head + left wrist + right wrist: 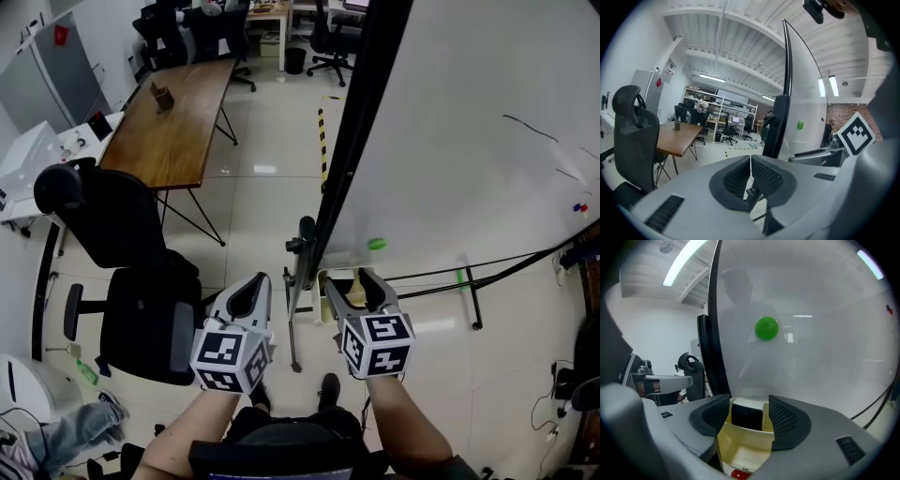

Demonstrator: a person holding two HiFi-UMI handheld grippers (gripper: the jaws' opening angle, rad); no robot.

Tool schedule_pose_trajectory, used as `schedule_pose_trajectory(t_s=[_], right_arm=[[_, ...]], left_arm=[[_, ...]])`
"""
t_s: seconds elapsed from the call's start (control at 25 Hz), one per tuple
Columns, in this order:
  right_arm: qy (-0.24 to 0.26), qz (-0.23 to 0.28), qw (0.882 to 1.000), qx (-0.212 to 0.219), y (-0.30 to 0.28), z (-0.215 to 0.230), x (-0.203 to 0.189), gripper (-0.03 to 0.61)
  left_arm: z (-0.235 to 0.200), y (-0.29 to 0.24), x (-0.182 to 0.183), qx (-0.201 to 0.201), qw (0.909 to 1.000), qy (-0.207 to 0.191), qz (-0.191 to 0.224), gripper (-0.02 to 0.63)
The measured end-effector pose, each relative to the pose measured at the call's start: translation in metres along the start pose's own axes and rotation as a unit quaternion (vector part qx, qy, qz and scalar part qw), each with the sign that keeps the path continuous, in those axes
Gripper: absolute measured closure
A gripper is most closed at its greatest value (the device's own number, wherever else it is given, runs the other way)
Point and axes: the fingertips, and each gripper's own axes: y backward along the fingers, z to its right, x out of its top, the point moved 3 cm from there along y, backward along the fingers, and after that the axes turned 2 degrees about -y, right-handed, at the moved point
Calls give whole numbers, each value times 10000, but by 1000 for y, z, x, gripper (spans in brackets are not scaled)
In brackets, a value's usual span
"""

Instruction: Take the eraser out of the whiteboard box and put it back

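The whiteboard (469, 141) leans at the right, and a cream-coloured box (327, 292) is fixed at its lower edge. In the right gripper view the box (740, 446) lies right under the jaws, with the eraser (746, 414), a block with a black face and a white top, standing at its far end. My right gripper (361, 279) (749, 404) is open, with the eraser between its fingertips and a gap on each side. To the left, off the board, my left gripper (251, 289) (750, 159) is shut on nothing.
A green magnet (376, 244) (766, 328) sticks to the board above the box. A small red thing (738, 473) lies at the box's near end. The black board stand (305, 272) rises between the grippers. A black office chair (141, 281) and a wooden table (173, 122) are to the left.
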Motion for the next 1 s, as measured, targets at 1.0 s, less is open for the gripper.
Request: schedule_pose_trajectory(t_s=[1.0], right_arm=[[204,-540,9969,-540,-22,-9,-10,318]], left_arm=[[-17,-1,-16,-179,9995,207,-158,568]])
